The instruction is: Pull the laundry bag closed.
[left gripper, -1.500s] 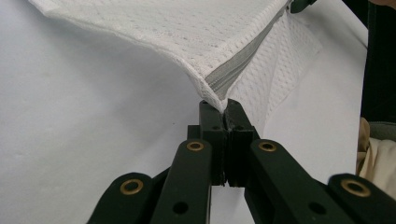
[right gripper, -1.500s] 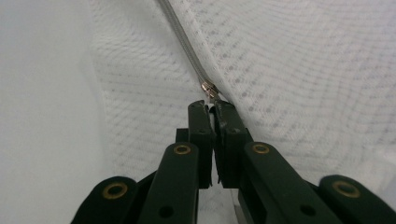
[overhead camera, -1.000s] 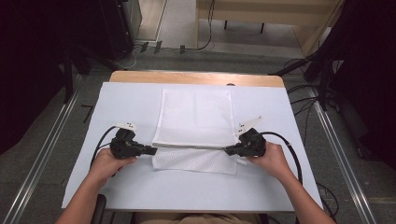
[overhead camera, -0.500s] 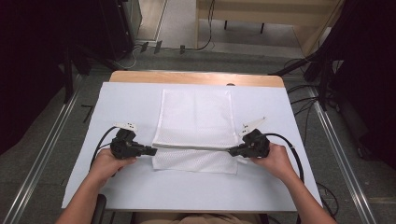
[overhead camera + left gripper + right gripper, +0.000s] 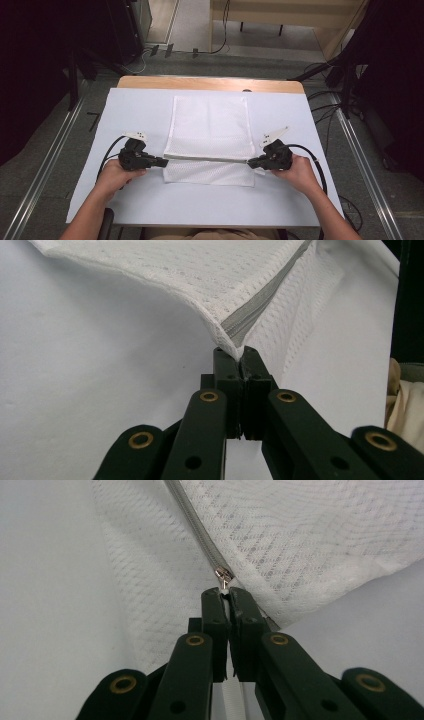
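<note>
Left side: the left gripper, a black two-jaw tool in the person's left hand, is clenched on the left end of the grey zipper seam of the white mesh laundry bag; it sits where it sat a second ago.

Centre: the bag lies flat on the white table, its far part spread out and a near strip below the seam. The seam between the two grippers reads as a taut straight line (slightly tauter than a second ago).

Right side: the right gripper is clenched at the seam's right end, just below the small metal zipper slider, and has shifted a little right and nearer. Judgement: the bag is stretched and ready for folding or lifting; neither has begun.
</note>
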{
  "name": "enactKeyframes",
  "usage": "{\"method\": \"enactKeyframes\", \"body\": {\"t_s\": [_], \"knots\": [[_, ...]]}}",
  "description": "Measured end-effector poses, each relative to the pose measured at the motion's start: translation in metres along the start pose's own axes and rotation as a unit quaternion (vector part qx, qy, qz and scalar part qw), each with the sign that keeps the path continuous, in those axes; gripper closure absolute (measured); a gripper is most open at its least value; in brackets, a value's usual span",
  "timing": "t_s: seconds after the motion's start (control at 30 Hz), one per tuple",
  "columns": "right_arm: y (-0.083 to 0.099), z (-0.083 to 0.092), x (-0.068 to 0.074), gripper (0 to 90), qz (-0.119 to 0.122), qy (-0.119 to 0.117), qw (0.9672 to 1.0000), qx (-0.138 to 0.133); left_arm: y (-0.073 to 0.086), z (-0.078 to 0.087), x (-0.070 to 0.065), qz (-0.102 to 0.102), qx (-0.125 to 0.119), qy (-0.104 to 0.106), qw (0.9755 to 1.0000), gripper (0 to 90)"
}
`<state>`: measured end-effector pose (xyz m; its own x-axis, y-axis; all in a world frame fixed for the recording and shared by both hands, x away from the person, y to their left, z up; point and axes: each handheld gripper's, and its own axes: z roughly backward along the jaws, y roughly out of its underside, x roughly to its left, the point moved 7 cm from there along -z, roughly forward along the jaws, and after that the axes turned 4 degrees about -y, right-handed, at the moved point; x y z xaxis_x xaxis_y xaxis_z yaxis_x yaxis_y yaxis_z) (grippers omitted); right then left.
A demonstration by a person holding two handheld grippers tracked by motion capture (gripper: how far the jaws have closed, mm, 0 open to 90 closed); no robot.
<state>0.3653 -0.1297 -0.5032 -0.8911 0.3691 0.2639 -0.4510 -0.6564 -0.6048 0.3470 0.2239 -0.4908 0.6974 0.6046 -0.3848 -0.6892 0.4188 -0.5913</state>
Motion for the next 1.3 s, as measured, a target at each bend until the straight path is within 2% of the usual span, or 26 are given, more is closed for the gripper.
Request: {"method": "enactKeyframes", "body": {"t_s": [0.2,0.33,0.37,0.6,0.77,0.83,0.9,1.0,1.07,1.2,1.23,1.3], "knots": [[0.001,0.000,-0.001,88.7,-0.004,-0.002,1.0000,-0.002,0.000,-0.001,-0.001,0.002,0.003,0.002,1.0000,89.8],[0.002,-0.001,0.000,88.5,-0.010,-0.006,0.9999,-0.002,0.004,-0.004,0.000,0.011,0.018,0.008,0.9997,89.3],[0.002,-0.001,0.000,88.5,-0.014,-0.007,0.9999,0.001,0.005,-0.005,0.000,0.006,0.023,0.001,0.9997,89.1],[0.004,-0.003,0.001,88.4,-0.023,-0.013,0.9996,0.009,0.009,-0.010,-0.003,0.008,0.047,0.015,0.9988,88.6],[0.007,-0.004,0.003,88.3,-0.025,-0.016,0.9995,0.015,0.011,-0.012,-0.004,0.004,0.053,0.012,0.9985,87.8],[0.007,-0.004,0.003,87.8,-0.023,-0.014,0.9996,0.013,0.010,-0.011,-0.003,0.004,0.049,0.009,0.9988,84.4],[0.007,-0.005,0.002,87.0,-0.019,-0.012,0.9997,0.010,0.010,-0.010,-0.002,0.001,0.046,0.000,0.9989,75.3],[0.007,-0.006,0.002,78.7,-0.023,-0.012,0.9996,0.007,0.007,-0.007,-0.002,-0.003,0.031,-0.007,0.9995,65.3],[0.006,-0.004,0.002,73.5,-0.020,-0.011,0.9997,0.003,0.005,-0.003,-0.002,-0.004,0.020,-0.010,0.9997,62.0],[0.000,0.007,0.003,62.7,-0.015,-0.005,0.9993,-0.032,0.000,0.005,0.000,-0.012,-0.014,-0.027,0.9995,55.3],[-0.002,0.009,0.003,62.0,-0.013,-0.001,0.9990,-0.043,-0.003,0.006,0.000,-0.012,-0.027,-0.032,0.9990,53.4],[-0.004,0.015,0.004,61.1,-0.009,0.005,0.9983,-0.057,-0.005,0.008,0.000,-0.013,-0.039,-0.037,0.9985,50.1]]}}
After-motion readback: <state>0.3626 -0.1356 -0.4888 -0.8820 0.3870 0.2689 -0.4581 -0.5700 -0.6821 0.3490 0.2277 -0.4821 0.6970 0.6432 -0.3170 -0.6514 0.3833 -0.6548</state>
